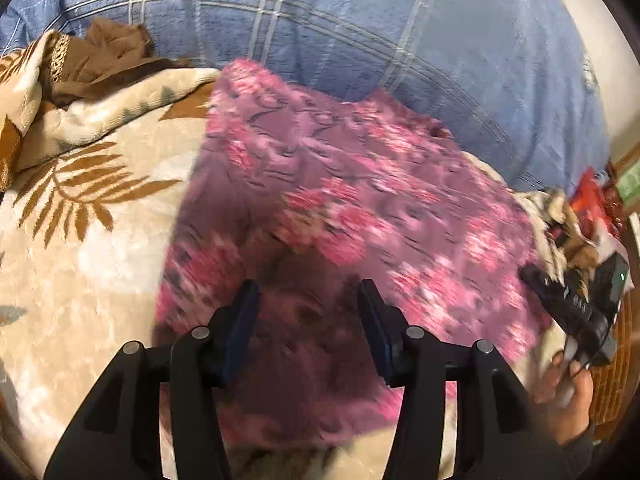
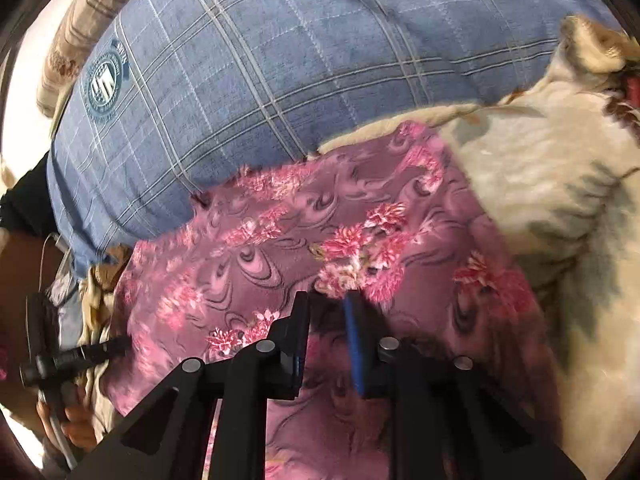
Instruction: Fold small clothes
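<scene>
A purple cloth with pink flowers (image 1: 340, 184) lies spread on a cream blanket with brown leaves (image 1: 80, 220). My left gripper (image 1: 308, 292) hovers over its near edge with the jaws wide apart and nothing between them. In the right wrist view the same cloth (image 2: 280, 248) fills the middle. My right gripper (image 2: 328, 300) is over the cloth, its jaws a narrow gap apart with nothing clearly pinched. The right gripper shows at the right edge of the left view (image 1: 576, 304), the left gripper at the left edge of the right view (image 2: 76, 356).
A large blue plaid pillow (image 1: 360, 32) lies behind the cloth and also shows in the right wrist view (image 2: 260, 60). Brown clothing (image 1: 104, 56) lies bunched at the far left. Red and mixed items (image 1: 592, 208) lie at the right edge.
</scene>
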The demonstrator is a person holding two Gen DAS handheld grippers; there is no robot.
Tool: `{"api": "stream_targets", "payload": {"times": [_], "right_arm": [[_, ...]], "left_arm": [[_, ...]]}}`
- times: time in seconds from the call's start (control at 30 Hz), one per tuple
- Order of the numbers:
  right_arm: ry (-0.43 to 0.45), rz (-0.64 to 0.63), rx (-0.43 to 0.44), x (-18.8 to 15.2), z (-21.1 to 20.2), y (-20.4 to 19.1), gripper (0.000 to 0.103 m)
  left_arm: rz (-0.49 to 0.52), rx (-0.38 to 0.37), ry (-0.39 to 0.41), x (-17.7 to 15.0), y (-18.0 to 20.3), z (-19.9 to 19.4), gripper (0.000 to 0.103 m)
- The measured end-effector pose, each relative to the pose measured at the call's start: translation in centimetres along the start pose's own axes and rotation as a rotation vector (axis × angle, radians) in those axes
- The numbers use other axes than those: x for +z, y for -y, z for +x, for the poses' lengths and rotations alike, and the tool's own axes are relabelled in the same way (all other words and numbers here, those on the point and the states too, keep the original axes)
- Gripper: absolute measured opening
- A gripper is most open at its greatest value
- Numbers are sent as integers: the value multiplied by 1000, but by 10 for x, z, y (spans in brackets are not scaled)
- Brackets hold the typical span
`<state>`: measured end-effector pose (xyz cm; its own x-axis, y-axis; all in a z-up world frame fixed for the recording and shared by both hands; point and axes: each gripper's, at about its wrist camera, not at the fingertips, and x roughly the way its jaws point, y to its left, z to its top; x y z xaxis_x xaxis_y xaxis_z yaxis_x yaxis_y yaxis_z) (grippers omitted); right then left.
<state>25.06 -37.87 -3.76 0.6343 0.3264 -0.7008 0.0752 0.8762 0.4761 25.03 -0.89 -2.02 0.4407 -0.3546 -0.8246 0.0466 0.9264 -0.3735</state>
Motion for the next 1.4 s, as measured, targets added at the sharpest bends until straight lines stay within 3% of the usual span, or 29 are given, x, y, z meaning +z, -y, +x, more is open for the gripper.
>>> {"api": "stream_targets", "payload": {"times": [0.17,0.27,0.33,0.4,0.47,0.53,0.6,0.7,0.87,0.93,1.03,1.1,1.17,1.27,1.37,1.4], "right_arm": [[122,-23,110,8,-17,-32,25],[85,-10,113,2,13,-46,27],[-25,-6,67,-6,39,-41,26],[21,-12,59,-10,37,-43,24],[-23,29,75,-7,28,-37,24],[26,22,60,-9,4,-25,27],[44,19,0,-19,-16,0,40],[8,74,79,-31,-43,41,26],[220,223,38,-35,-101,83,45],[203,264,1,-36,-96,93,45],[134,169,3,-39,-76,77,36],[99,40,-36,-38,-67,52,11],[179,5,-6,-38,-82,42,10],[253,100,21,-40,-99,56,10],[141,131,-59,-51,-78,83,10],[163,105,-55,-53,-80,82,10]], "left_arm": [[-95,-26,0,-3,-9,0,54],[-136,-49,11,-9,-21,8,53],[-127,-42,2,-12,-24,4,53],[-136,-58,-16,-13,-26,-2,54],[-147,-80,-11,-16,-31,-13,54],[-158,-77,10,-20,-37,-19,57],[-196,-70,-1,-29,-48,-15,59],[-190,-89,28,-37,-48,-17,60],[-197,-90,22,-43,-43,-26,62],[-191,-74,17,-45,-41,-22,62],[-191,-53,9,-45,-38,-24,62],[-197,-59,0,-47,-38,-27,62],[-194,-42,-12,-49,-40,-28,62],[-188,-45,-10,-55,-48,-25,55],[-140,-30,-6,-58,-45,-26,53],[-119,-26,-8,-60,-43,-28,53]]}}
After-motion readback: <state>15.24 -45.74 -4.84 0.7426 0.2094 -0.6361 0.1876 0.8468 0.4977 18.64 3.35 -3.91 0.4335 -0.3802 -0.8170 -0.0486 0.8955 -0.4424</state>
